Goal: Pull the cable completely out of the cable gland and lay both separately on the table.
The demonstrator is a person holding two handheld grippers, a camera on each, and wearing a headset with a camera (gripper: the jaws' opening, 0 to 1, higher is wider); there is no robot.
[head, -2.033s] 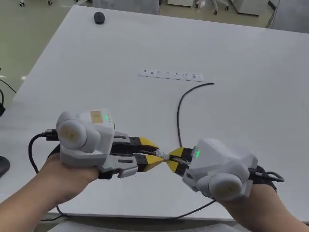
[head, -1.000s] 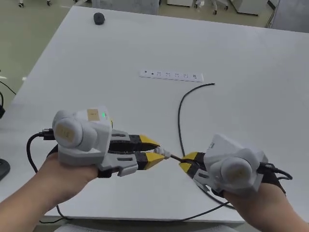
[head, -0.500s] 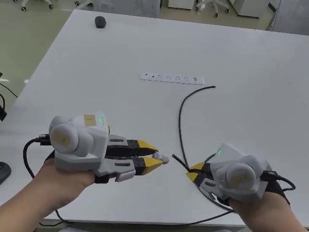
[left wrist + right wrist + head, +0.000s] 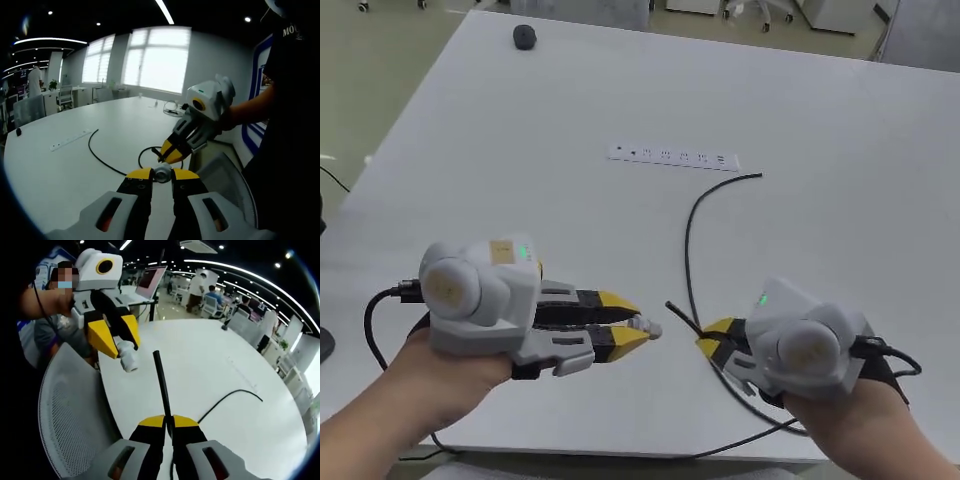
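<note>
The left claw (image 4: pixel 640 325) is clamped on the white cable gland (image 4: pixel 652 328) and holds it above the worktop (image 4: pixel 500 150), on the near side of the power strip (image 4: pixel 673 157) and well apart from it. The right claw (image 4: pixel 708 346) is closed tight on the black cable (image 4: pixel 687 250) close to its free end. That end pokes toward the gland without touching it, so a gap separates the 2. From the right claw the cable lies across the worktop and curves away to finish near the power strip's right end. A computer mouse (image 4: pixel 525 36) sits far beyond the power strip.
</note>
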